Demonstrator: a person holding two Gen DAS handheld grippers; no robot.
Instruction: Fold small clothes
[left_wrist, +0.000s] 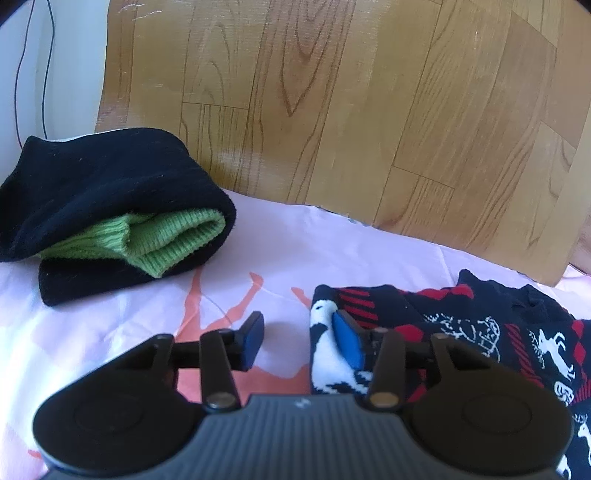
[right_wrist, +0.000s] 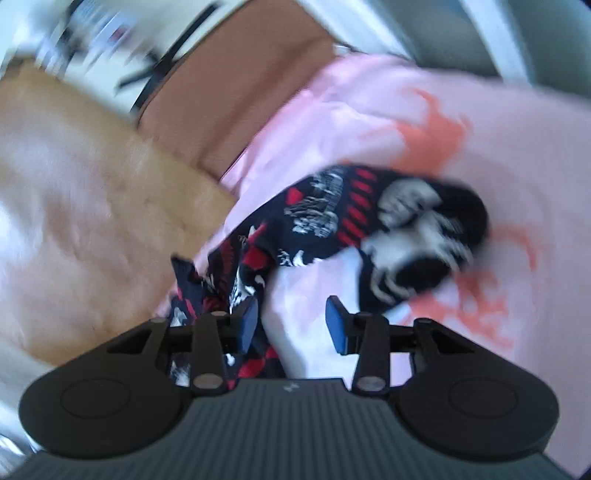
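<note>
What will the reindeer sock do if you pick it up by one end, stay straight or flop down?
The reindeer sock would probably flop: it is soft knit and already lies crumpled and bent on the pink sheet. It likely weighs little, so the open left tongs should lift it easily. It probably won't slide away much, since knit tends to cling to cloth.

The left wrist view sits low and close over the pink sheet (left_wrist: 258, 258), looking forward between the left gripper (left_wrist: 299, 339) fingers toward the wooden floor (left_wrist: 351, 110) beyond the sheet's far edge, with a folded black-and-green garment (left_wrist: 110, 206) off to its left. The right wrist view — badly blurred — looks down from somewhat higher past the right gripper (right_wrist: 291, 325) at the same sheet (right_wrist: 406, 110). Both views share the patterned dark sweater (left_wrist: 461, 321) (right_wrist: 351, 214) — near each camera, at the right edge of the left view, central in the right.
</note>
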